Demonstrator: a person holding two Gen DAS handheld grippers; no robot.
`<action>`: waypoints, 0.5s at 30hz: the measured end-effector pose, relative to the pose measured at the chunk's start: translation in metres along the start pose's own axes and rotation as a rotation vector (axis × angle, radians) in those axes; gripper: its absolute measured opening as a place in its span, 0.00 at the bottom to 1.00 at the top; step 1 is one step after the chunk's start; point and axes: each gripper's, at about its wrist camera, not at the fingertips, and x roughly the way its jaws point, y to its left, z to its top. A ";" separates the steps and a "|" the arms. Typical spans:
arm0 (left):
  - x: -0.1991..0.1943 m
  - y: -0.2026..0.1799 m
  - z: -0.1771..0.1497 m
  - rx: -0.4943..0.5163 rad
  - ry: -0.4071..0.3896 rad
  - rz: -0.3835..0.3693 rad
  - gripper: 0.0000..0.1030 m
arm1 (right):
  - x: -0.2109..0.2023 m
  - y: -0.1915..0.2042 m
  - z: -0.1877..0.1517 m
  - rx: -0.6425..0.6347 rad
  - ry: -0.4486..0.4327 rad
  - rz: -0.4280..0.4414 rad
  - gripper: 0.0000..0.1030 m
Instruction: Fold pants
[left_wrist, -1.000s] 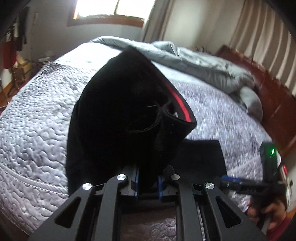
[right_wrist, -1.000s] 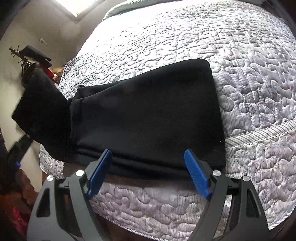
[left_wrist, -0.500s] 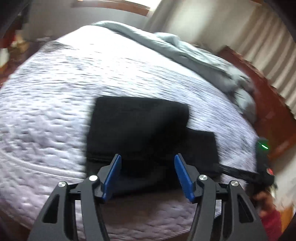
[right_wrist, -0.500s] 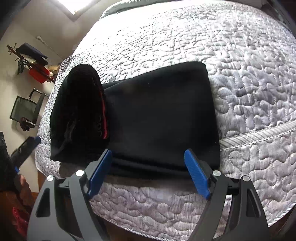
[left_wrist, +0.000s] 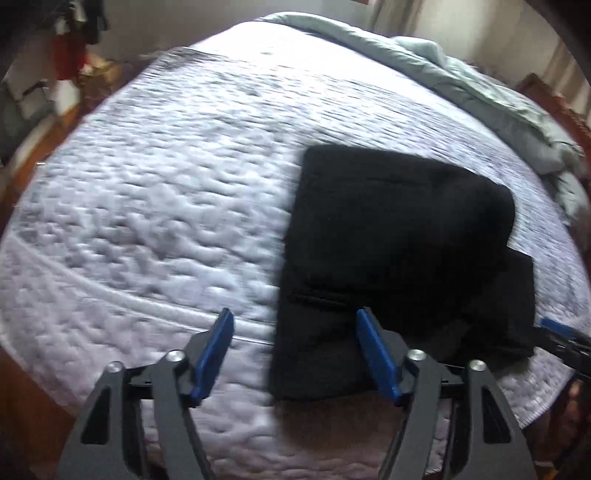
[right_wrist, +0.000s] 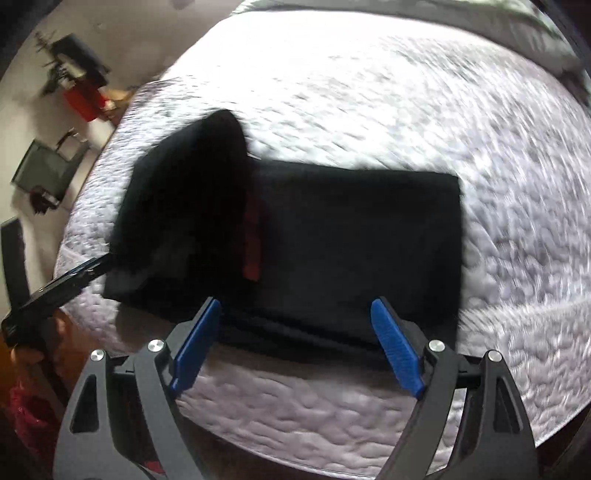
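Black pants dropped folded; left gripper just opened.

Daylight falls from the far side, blowing out the quilted bed near its far edge. Both fisheye views are motion-blurred, bent and dark at the corners.

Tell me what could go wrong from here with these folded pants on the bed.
The folded-over flap sits crooked and bunched on the black pants, so it may slump open. The pants lie at the bed's edge and could slide off. Both claws, left and right, are open, so nothing pins the fold.
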 end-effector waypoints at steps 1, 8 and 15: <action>-0.004 0.006 0.002 -0.014 -0.004 0.028 0.74 | 0.000 0.008 0.003 -0.021 0.000 0.009 0.80; -0.008 0.036 -0.003 -0.090 0.008 0.041 0.78 | 0.030 0.056 0.025 -0.127 0.064 0.053 0.76; 0.001 0.033 -0.019 -0.087 0.022 0.045 0.81 | 0.052 0.055 0.033 -0.089 0.121 0.155 0.25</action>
